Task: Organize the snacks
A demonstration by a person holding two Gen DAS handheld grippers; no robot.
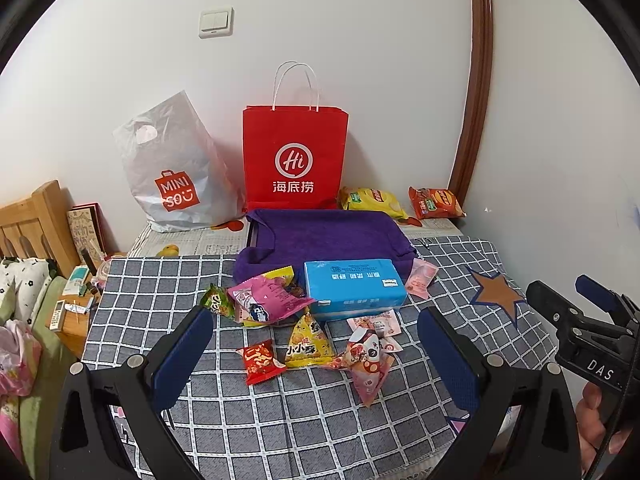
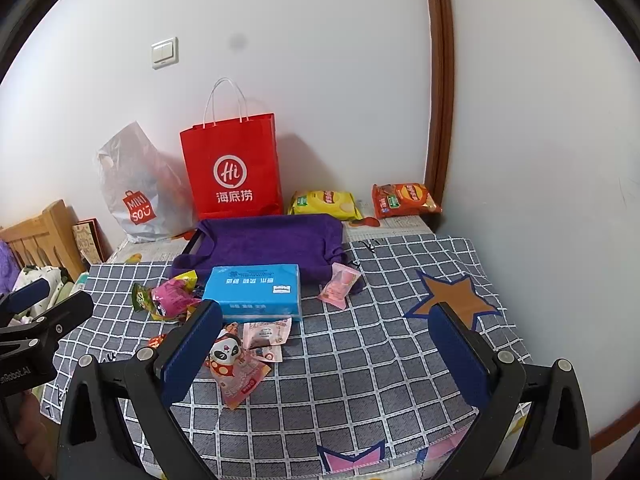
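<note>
Several small snack packets lie on the checked cloth (image 1: 280,412): a red packet (image 1: 260,361), a yellow triangular packet (image 1: 308,342), a pink panda packet (image 1: 366,364) (image 2: 234,364) and a pink-and-yellow pile (image 1: 266,300) (image 2: 170,298). A blue tissue pack (image 1: 354,288) (image 2: 254,290) rests against a purple cloth-covered box (image 1: 324,238) (image 2: 268,240). My left gripper (image 1: 316,356) hangs open just in front of the packets, nothing between its fingers. My right gripper (image 2: 326,354) is also open and empty, to the right of the panda packet.
A red paper bag (image 1: 295,156) (image 2: 234,168) and a white plastic bag (image 1: 172,172) (image 2: 134,188) stand against the wall. Yellow (image 1: 370,200) (image 2: 326,202) and orange (image 1: 436,202) (image 2: 404,199) crisp bags lie at the back right. A wooden headboard (image 1: 36,220) and cluttered shelf are left.
</note>
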